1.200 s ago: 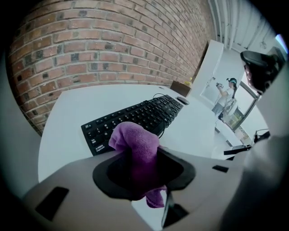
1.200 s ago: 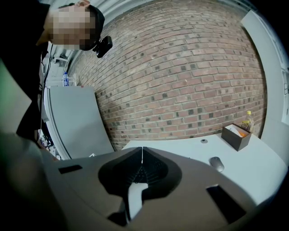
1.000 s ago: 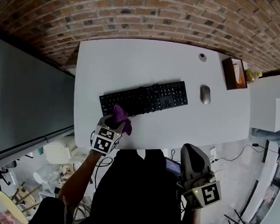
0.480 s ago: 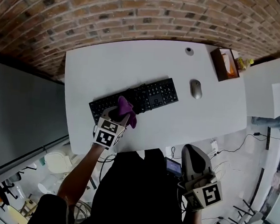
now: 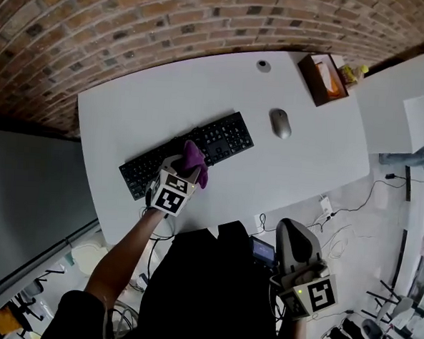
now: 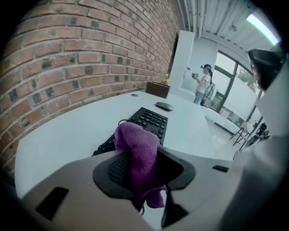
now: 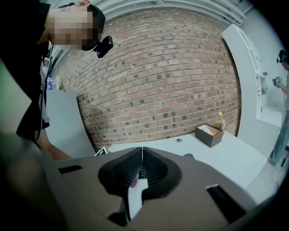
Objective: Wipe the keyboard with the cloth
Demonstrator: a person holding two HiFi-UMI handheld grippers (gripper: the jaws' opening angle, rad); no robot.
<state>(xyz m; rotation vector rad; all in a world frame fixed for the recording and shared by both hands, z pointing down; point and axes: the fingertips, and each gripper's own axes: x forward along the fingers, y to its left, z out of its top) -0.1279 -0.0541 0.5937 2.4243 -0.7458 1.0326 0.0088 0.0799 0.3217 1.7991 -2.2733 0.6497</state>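
A black keyboard [image 5: 162, 158] lies slantwise on the white table [image 5: 297, 177]. My left gripper [image 5: 186, 162] is shut on a bunched purple cloth [image 5: 194, 163], and the cloth rests on the keyboard's middle keys. In the left gripper view the cloth [image 6: 137, 160] fills the gap between the jaws, with the keyboard [image 6: 149, 121] stretching away beyond it. My right gripper [image 5: 298, 242] hangs off the table by the person's body; in the right gripper view its jaws [image 7: 142, 163] meet at the tips with nothing held.
A grey mouse [image 5: 280, 123] lies right of the keyboard. A brown open box [image 5: 322, 77] stands at the table's far right corner, and a small round disc [image 5: 263, 65] lies near the back edge. A brick wall [image 5: 135, 24] runs behind the table. Cables trail on the floor.
My left gripper has carried the cloth rightward along the keyboard, from its left end to its middle. The head view has shifted, and the right gripper stays by the body.
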